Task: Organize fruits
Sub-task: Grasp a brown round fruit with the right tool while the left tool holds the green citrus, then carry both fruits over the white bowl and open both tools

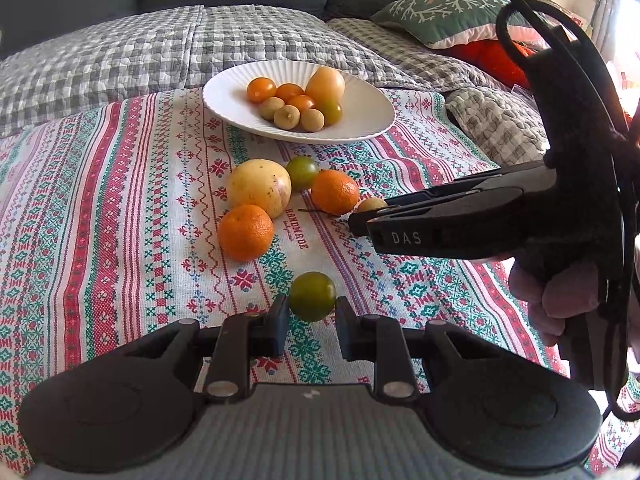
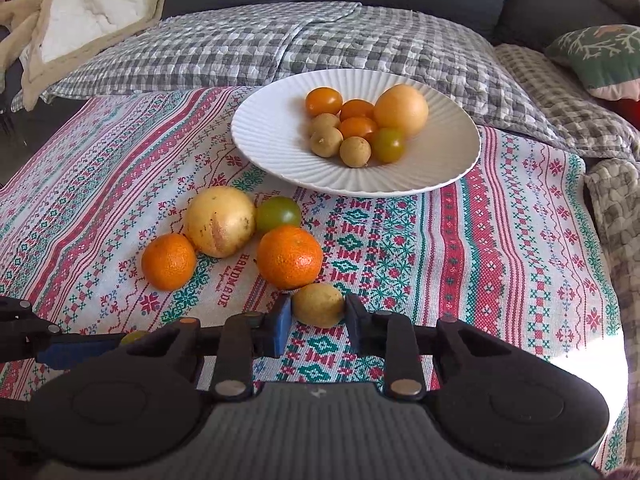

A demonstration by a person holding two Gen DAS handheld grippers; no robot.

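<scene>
Left gripper [image 1: 312,312] clamped on small round green tomato [image 1: 312,296], held just above patterned woven cloth [image 1: 120,208], presumably for lifting. Right gripper [image 2: 318,316] pinching small tan round fruit [image 2: 318,305], touching nearer orange mandarin [image 2: 289,257]. Ribbed white plate [image 2: 272,148] beyond, partly filled; likely destination.

"HANDMADE" on tablecloth [image 2: 232,280]; seemingly "DAS" on right gripper [image 1: 362,216]

The left gripper [image 1: 311,309] pinches a green tomato [image 1: 312,296], with two oranges [image 1: 245,232] ahead and the white plate [image 1: 372,118] beyond.
</scene>
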